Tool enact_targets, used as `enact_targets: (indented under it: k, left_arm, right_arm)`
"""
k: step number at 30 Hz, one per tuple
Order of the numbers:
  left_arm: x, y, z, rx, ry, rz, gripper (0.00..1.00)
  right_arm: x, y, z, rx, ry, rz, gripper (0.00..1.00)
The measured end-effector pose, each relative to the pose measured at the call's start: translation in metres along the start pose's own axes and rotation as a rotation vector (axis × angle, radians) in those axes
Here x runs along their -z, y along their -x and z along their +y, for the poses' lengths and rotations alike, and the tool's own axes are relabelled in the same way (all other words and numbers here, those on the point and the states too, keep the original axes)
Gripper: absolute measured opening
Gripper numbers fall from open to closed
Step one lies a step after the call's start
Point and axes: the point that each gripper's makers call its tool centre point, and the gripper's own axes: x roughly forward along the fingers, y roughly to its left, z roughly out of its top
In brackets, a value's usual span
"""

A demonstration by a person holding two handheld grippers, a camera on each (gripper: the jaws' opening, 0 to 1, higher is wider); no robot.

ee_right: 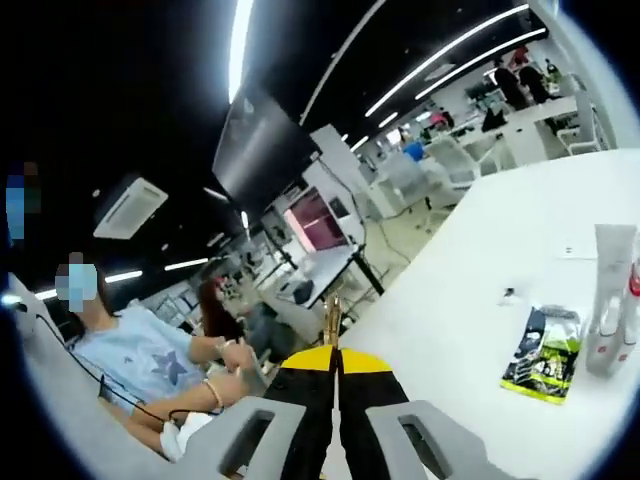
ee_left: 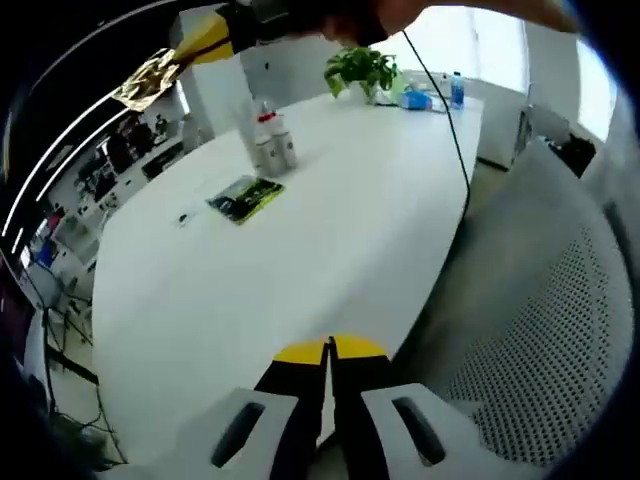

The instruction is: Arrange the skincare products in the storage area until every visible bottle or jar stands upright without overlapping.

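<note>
Skincare bottles (ee_left: 271, 140) are standing upright in a tight cluster on the far part of the white counter (ee_left: 300, 260) in the left gripper view, with a flat green-and-black sachet (ee_left: 245, 197) lying just near of them. In the right gripper view the bottles (ee_right: 612, 310) are showing at the right edge, a pale tube rising tallest among them, and the sachet (ee_right: 543, 352) is lying just to their left on the counter (ee_right: 470, 330). The left tongs (ee_left: 328, 350) are sitting pressed together over the near counter edge, holding nothing. The right tongs (ee_right: 338, 357) are pinching a thin gold strip (ee_right: 333, 318) that is sticking up between their tips; seen in the left gripper view, these right tongs (ee_left: 178, 57) are hanging high at the far left with a crumpled gold foil piece (ee_left: 146, 80) at their tips. A potted plant (ee_left: 361, 70) is standing at the far end of the counter, and a mesh chair (ee_left: 540, 330) is sitting to the right.
</note>
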Motion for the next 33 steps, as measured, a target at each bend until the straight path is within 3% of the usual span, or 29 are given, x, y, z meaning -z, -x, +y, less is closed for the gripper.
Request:
enact_targets:
  k: [14, 16, 21, 23, 25, 27, 31, 33]
  left_arm:
    - [0.012, 0.004, 0.018, -0.077, 0.012, 0.040, 0.00]
    - [0.011, 0.004, 0.018, -0.075, 0.011, 0.031, 0.00]
    - [0.014, 0.003, 0.018, -0.070, 0.032, 0.045, 0.00]
    - [0.015, 0.002, 0.018, -0.067, 0.041, 0.050, 0.00]
    - [0.016, 0.002, 0.018, -0.068, 0.042, 0.059, 0.00]
    - [0.017, 0.002, 0.019, -0.070, 0.047, 0.061, 0.00]
    - [0.022, 0.002, 0.021, -0.081, 0.060, 0.080, 0.00]
    - [0.022, 0.002, 0.018, -0.070, 0.065, 0.080, 0.00]
  right_arm:
    - [-0.041, -0.047, -0.055, 0.115, 0.024, 0.081, 0.00]
    - [-0.049, -0.056, -0.061, 0.128, 0.048, 0.111, 0.00]
    - [-0.076, -0.077, -0.083, 0.159, 0.041, 0.104, 0.00]
    - [-0.071, -0.085, -0.098, 0.175, -0.047, 0.102, 0.00]
    - [-0.051, -0.091, -0.119, 0.226, -0.078, 0.149, 0.00]
    - [-0.032, -0.098, -0.131, 0.229, -0.138, 0.166, 0.00]
    - [0.007, -0.104, -0.160, 0.284, -0.168, 0.241, 0.00]
    - [0.018, -0.103, -0.178, 0.332, -0.200, 0.243, 0.00]
